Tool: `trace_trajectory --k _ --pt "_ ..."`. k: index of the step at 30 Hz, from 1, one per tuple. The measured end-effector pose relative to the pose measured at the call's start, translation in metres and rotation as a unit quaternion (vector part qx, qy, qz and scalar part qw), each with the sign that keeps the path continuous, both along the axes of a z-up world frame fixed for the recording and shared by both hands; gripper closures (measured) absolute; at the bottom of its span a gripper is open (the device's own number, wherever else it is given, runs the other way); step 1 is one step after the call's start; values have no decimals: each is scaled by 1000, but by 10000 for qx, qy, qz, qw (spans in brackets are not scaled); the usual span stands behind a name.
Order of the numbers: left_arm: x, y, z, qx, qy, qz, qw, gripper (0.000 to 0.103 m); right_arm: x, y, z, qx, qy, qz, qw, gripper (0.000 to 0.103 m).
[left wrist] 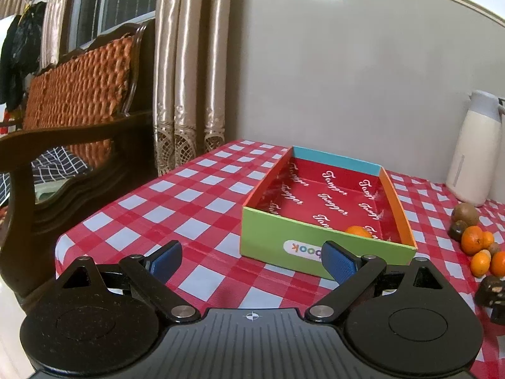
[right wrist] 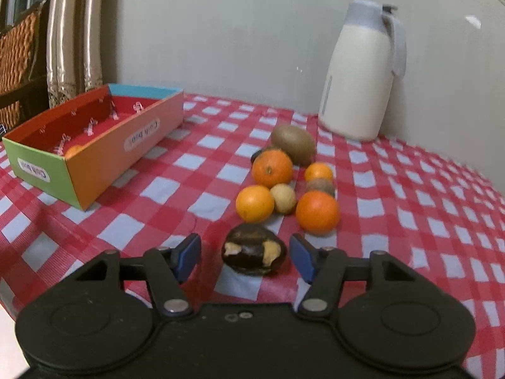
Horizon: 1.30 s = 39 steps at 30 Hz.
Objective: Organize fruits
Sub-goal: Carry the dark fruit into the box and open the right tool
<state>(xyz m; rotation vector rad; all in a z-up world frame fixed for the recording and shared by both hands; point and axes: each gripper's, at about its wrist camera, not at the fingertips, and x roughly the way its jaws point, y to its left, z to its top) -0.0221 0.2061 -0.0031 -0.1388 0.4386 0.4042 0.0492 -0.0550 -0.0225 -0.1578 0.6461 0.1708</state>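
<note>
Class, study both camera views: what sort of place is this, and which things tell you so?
Probably a home dining or living room: a table under a red-and-white checked tablecloth, a dark carved wooden chair with an orange woven back, shiny beige curtains and a white thermos jug.

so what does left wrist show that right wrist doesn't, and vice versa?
Only the left wrist: the wooden sofa with its woven orange back, the window above it, and the left tongs, open over bare tablecloth.

Only the right wrist: the right tongs, open either side of a dark, damaged fruit without touching it, and the whole fruit cluster, including the kiwi.

Both: the colourful box with one orange inside, the white jug, the checked tablecloth and the curtains.
</note>
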Motion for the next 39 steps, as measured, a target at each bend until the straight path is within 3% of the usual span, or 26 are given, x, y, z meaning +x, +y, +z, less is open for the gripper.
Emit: trace_trajectory --k 5,11,20,32,39 --pt "-1 2 0 25 2 -2 10000 9 7 -6 -4 398 279 -99 9988 61" --pt "-5 12 -1 -35 -27 85 10000 9 3 0 7 454 -94 -69 9989 61" --pt "-16 28 -5 62 65 243 9997 9 14 41 45 1060 -828 403 9901 61" --pt "-28 47 -12 247 313 471 9981 9 35 129 40 1384 -665 1115 9818 61" --pt "-29 47 -13 263 328 433 9982 9 35 150 34 1350 -629 1304 9802 59"
